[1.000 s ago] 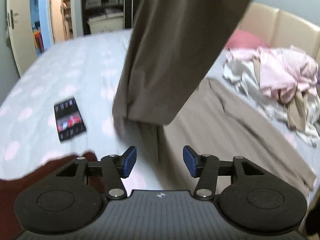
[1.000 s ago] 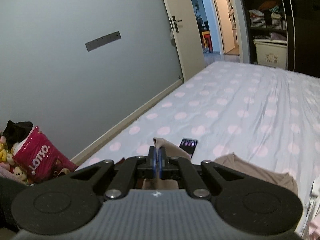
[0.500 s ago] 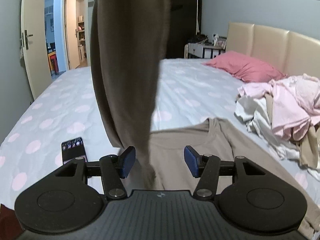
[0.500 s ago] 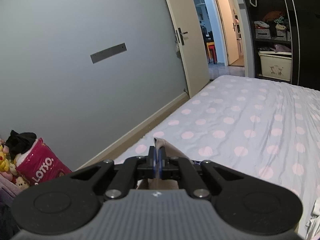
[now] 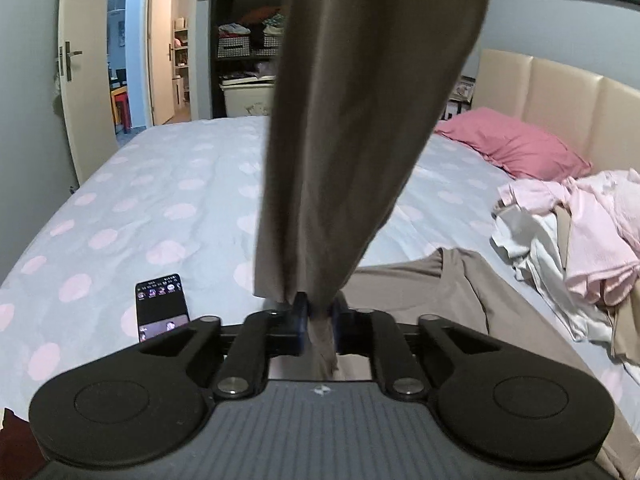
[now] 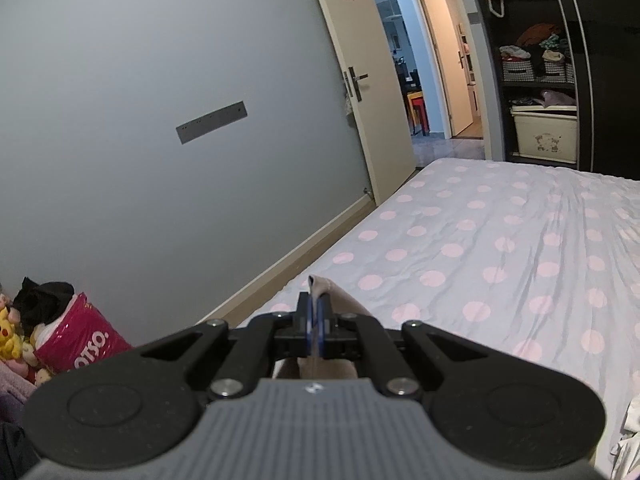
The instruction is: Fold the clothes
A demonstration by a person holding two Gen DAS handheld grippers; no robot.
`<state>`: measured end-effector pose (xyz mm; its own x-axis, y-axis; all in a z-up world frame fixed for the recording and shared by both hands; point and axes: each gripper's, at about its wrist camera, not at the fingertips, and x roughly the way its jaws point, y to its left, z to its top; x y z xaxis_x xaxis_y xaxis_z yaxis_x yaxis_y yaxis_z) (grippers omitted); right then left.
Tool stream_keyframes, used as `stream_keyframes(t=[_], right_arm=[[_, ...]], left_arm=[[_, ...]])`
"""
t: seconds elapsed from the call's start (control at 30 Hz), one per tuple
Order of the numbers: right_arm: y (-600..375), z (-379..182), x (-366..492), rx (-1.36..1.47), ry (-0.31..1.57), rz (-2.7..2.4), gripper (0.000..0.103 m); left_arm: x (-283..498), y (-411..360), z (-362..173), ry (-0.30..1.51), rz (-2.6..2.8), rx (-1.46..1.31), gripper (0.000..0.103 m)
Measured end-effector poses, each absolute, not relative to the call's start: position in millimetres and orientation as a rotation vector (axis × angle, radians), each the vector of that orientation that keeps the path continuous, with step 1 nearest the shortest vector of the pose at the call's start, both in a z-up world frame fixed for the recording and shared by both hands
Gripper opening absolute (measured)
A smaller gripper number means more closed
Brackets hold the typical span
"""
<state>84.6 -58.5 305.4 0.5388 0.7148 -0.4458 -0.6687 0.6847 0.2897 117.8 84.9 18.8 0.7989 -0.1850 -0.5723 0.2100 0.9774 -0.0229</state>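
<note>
A taupe garment [image 5: 360,128] hangs down through the middle of the left wrist view, its lower end bunched between my left gripper [image 5: 319,320], which is shut on it. More of the same taupe cloth [image 5: 460,292] lies flat on the bed to the right. My right gripper [image 6: 316,320] is shut on a corner of the taupe garment [image 6: 320,286], held high above the bed's near left edge.
The bed [image 5: 168,200] has a pale sheet with pink dots. A phone [image 5: 162,306] lies on it at the left. A pile of pink and white clothes [image 5: 572,248] and a pink pillow [image 5: 516,148] sit at the right. An open door [image 6: 360,92] and wardrobe [image 6: 540,80] are beyond.
My left gripper has closed on the hanging garment's lower end; it was open before. The right gripper has risen a little, still shut on the corner.
</note>
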Motion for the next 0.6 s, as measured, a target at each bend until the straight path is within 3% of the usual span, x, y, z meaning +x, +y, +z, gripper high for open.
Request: stream_keyframes(t=[0.33, 0.6], right_arm=[[-100, 299, 98, 0.139, 0.570, 0.764, 0.003], [-174, 264, 83, 0.185, 0.620, 0.665, 0.003]], left_arm=[[116, 107, 35, 0.585, -0.187, 0.098, 0.003], [107, 66, 22, 0.608, -0.296, 0.261, 0.003]])
